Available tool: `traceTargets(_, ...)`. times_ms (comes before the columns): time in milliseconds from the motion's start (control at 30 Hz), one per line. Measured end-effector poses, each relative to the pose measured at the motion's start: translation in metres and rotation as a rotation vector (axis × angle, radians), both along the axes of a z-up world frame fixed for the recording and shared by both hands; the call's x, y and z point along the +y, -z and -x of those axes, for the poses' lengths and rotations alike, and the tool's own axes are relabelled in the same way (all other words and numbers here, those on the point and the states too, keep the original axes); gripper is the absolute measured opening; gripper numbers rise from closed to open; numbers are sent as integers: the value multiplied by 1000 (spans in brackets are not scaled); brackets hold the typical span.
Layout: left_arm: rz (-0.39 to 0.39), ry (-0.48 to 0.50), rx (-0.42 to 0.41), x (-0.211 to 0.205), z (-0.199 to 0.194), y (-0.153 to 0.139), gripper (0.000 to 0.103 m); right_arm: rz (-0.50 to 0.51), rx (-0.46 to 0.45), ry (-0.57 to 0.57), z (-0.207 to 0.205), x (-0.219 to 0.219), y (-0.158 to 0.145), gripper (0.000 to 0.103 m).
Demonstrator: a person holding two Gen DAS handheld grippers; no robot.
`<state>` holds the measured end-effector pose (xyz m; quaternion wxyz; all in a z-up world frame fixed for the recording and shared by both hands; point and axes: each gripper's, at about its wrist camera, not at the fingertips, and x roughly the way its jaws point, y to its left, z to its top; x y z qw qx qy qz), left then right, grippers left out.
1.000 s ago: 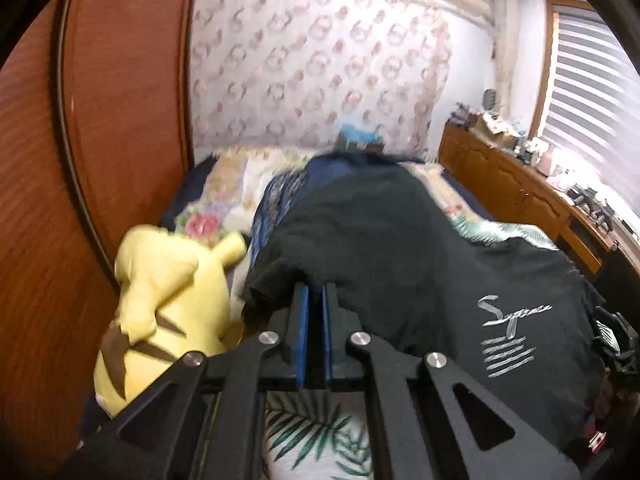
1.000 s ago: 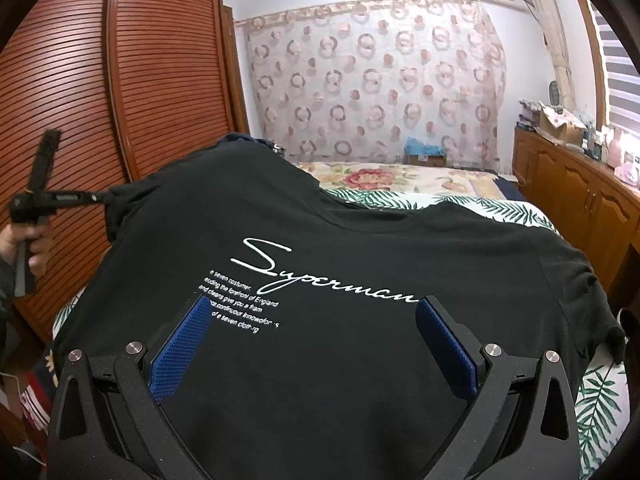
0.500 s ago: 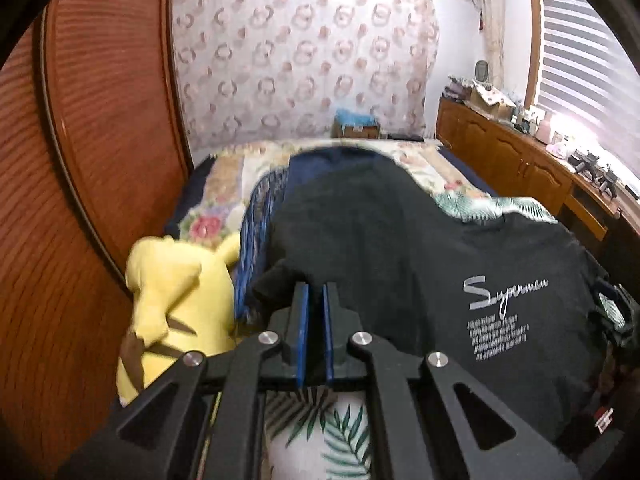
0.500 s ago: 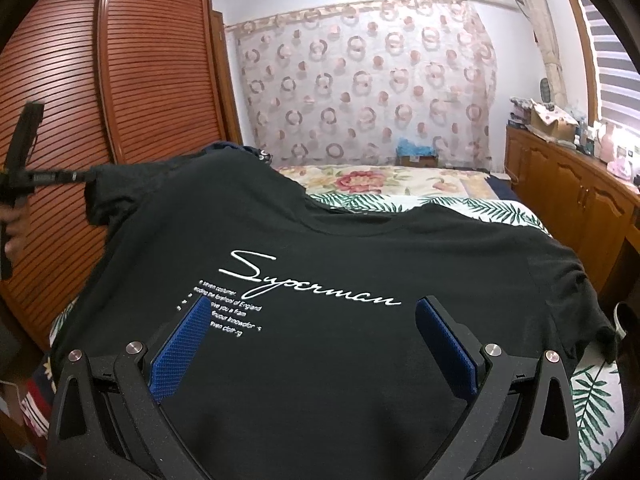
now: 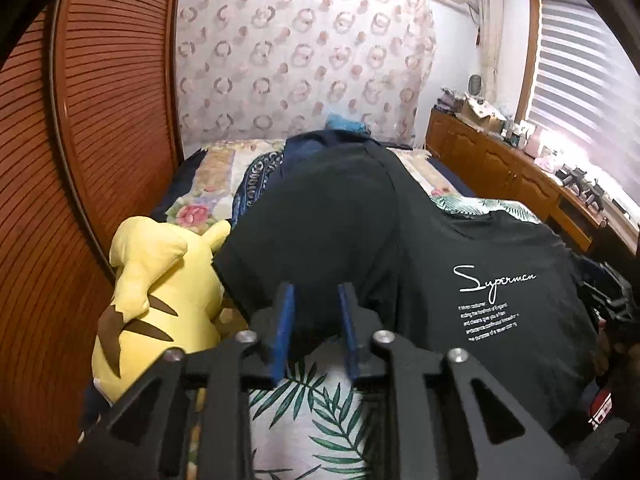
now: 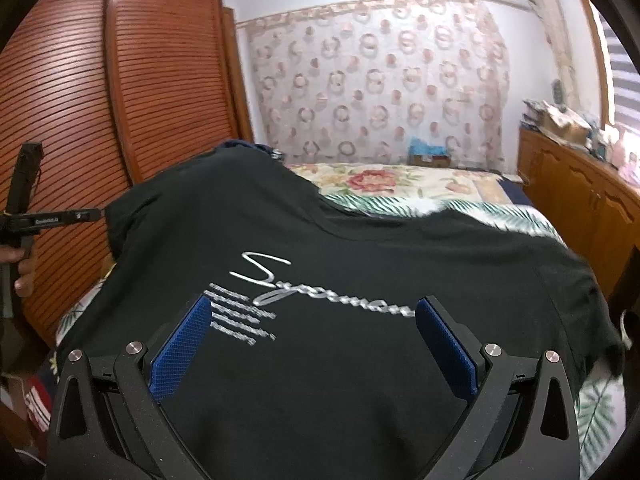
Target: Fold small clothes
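A black T-shirt point(image 5: 400, 260) with white script print lies spread on the bed, its left sleeve draped over a heap of clothes. My left gripper point(image 5: 316, 320) is at that sleeve's hem. Its jaws are opening, and the black cloth sits loosely in the gap between the blue pads point(image 5: 284, 328). In the right wrist view the T-shirt point(image 6: 360, 264) fills the middle. My right gripper point(image 6: 312, 336) hangs wide open just above the print, gripping nothing. The left gripper point(image 6: 94, 213) shows at the far left of that view, held by a hand, its tip at the sleeve.
A yellow plush toy point(image 5: 160, 280) lies left of the sleeve against the wooden wardrobe point(image 5: 80, 160). Blue patterned clothes point(image 5: 256, 184) are heaped under the shirt. The leaf-print bedcover point(image 5: 312, 412) shows in front. A wooden dresser point(image 5: 520, 176) runs along the right wall.
The left gripper's jaws, shut on the sleeve hem before, have parted. The left view has swung slightly, showing more of the wardrobe. The right gripper has stayed open over the print.
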<state>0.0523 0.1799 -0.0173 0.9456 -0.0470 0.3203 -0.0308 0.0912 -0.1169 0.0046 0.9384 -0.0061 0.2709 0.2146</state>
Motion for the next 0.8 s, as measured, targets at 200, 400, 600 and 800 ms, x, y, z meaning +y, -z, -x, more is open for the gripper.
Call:
traceTargets(200,-19,-61,-60,10,22,-14,31,87,-97,-201,-18,65,-29,94)
traceTargets(400,-8,-107,-70,31,38,-17,34,124,-56,-492,-45,166,-38,62)
traceTargets(600,21,-125,-70,47,43,-13,35,222,-29,-584,-76,254,-31,55)
traceTargets(800,20,-114,-66,44,46,-9,35,381,13,-563,-97,290,-10,7)
